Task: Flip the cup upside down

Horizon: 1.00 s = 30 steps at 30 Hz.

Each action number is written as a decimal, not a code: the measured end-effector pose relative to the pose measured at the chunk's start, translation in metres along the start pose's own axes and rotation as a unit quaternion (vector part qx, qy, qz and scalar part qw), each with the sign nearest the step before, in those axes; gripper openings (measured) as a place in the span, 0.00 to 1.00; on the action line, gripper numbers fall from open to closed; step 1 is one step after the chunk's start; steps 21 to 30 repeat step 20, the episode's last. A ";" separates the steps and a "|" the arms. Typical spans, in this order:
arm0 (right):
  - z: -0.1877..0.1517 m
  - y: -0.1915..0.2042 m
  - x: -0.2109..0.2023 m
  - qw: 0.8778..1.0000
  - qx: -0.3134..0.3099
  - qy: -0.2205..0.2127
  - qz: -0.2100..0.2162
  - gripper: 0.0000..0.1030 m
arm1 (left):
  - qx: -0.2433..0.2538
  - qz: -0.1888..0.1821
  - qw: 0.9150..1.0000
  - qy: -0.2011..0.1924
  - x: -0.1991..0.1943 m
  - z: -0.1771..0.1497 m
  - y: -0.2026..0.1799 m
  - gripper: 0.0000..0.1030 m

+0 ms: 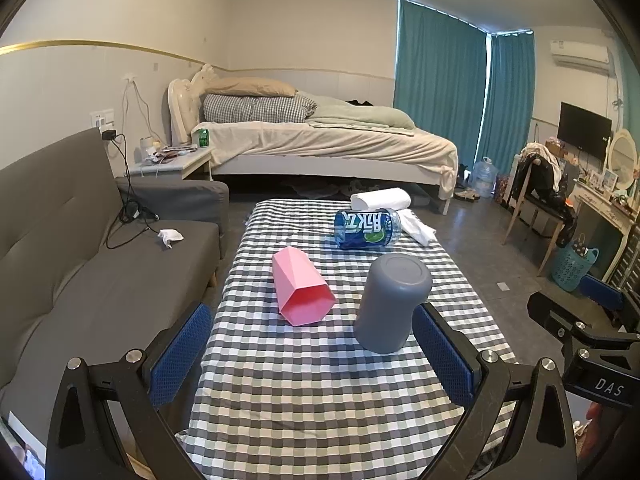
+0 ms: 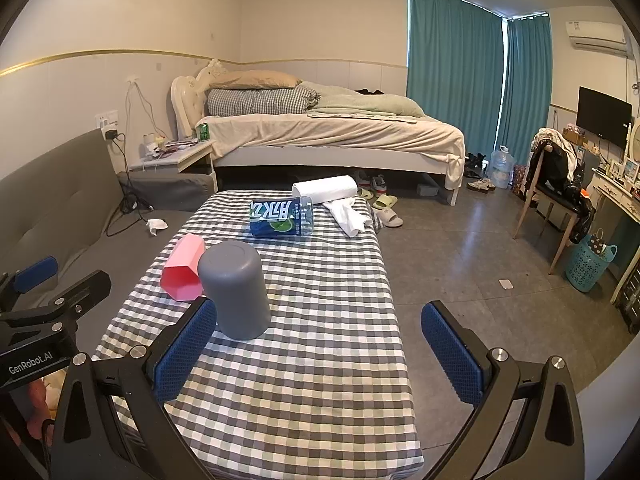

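Observation:
A grey cup (image 1: 392, 304) stands upside down on the checked table (image 1: 320, 380), its flat base up; it also shows in the right wrist view (image 2: 236, 290). A pink faceted cup (image 1: 300, 288) lies on its side to the left of it, mouth toward me, also seen in the right wrist view (image 2: 184, 268). My left gripper (image 1: 312, 356) is open and empty, its right fingertip just beside the grey cup. My right gripper (image 2: 320, 356) is open and empty, its left fingertip close to the grey cup.
A blue-labelled plastic bottle (image 1: 368, 228) lies on its side further back, with a white roll (image 1: 380, 199) and a white cloth (image 1: 416, 226) behind it. A grey sofa (image 1: 80, 264) is at the left. A bed, a chair and a basket (image 2: 590, 264) stand beyond.

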State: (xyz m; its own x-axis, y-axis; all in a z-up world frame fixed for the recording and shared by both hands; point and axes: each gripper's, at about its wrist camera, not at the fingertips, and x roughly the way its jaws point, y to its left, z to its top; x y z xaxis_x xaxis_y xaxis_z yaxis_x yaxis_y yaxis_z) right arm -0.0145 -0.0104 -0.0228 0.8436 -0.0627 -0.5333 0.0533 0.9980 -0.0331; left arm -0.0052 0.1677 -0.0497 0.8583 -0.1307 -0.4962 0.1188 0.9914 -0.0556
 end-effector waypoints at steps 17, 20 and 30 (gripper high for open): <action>-0.001 0.001 0.002 1.000 -0.002 0.002 0.000 1.00 | 0.003 0.007 1.000 -0.004 -0.001 0.000 -0.001 1.00; -0.003 0.002 0.003 1.000 -0.003 0.004 0.000 1.00 | 0.006 0.009 1.000 0.002 0.001 -0.002 -0.001 1.00; -0.003 0.002 0.003 1.000 -0.003 0.004 0.000 1.00 | 0.006 0.009 1.000 0.002 0.001 -0.002 -0.001 1.00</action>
